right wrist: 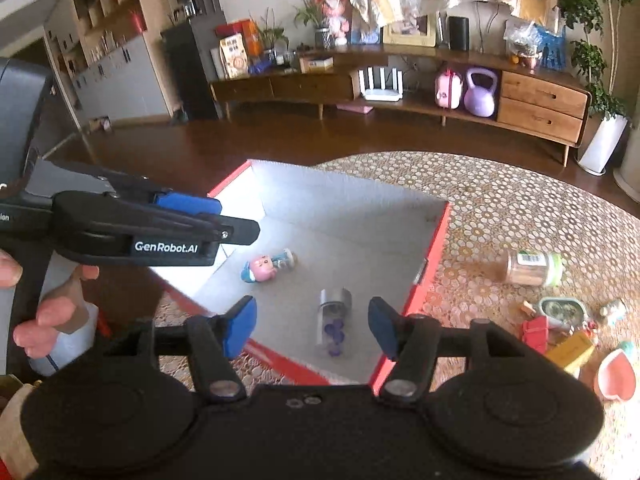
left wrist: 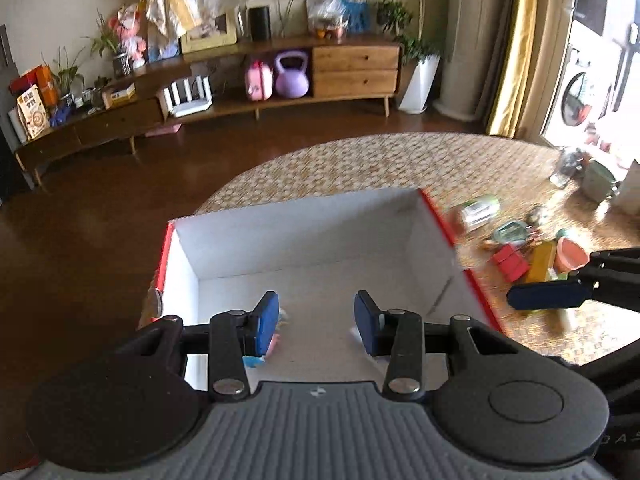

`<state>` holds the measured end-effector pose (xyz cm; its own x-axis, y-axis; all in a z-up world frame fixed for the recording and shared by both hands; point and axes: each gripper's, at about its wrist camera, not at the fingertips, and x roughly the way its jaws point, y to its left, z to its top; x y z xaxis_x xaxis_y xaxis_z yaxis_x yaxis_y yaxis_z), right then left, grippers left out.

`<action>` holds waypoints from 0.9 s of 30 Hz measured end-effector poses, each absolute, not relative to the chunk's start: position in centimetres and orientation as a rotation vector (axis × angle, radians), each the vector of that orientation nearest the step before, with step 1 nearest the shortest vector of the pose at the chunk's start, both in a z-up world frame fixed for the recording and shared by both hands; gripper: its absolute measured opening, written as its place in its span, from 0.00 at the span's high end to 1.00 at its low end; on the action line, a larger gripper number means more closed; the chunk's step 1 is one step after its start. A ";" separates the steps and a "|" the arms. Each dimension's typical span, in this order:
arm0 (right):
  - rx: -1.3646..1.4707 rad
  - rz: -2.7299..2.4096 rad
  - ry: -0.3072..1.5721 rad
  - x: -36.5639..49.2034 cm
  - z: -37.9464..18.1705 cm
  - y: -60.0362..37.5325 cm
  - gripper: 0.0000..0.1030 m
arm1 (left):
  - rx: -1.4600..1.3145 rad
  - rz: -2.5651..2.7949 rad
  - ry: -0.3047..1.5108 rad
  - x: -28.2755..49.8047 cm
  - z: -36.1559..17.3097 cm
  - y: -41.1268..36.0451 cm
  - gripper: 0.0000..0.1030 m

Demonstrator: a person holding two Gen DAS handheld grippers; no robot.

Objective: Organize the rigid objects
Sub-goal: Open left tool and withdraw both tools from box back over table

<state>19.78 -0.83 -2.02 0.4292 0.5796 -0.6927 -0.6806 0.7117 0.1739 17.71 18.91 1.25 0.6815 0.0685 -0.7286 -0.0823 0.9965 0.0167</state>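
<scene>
Lying beneath right tongs (right wrist: 312, 330): vial (right wrist: 334, 320)

The left claw (left wrist: 316, 322) points steeply downward, its blue fingers (left wrist: 267, 322) parted with nothing pinched between them. The right claw (right wrist: 312, 328) tilts down likewise, jaws spread and empty. A bare hand (right wrist: 52, 312) curls under the left claw's handle.
</scene>
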 end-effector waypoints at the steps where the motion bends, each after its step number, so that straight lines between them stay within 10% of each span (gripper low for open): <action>1: -0.133 0.793 0.794 19.4 -1.8 -1.4 0.38 | -0.017 0.081 0.806 17.3 1.5 18.4 0.61; 5: -0.105 0.802 0.757 18.2 -1.2 -3.8 0.31 | -0.012 0.045 0.758 15.7 2.1 16.4 0.44; 19: -0.022 0.678 0.645 13.2 -4.0 -13.6 0.02 | -0.038 -0.028 0.695 13.4 0.5 8.8 0.31; 27: -0.047 0.567 0.590 12.4 -6.6 -18.1 0.00 | -0.040 -0.064 0.654 14.0 -1.3 4.2 0.19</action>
<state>12.42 -18.15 -6.60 0.6833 0.4927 -0.5388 -0.5187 0.8470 0.1167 14.01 4.18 -1.34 0.7915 -0.0726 -0.6068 0.0471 0.9972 -0.0578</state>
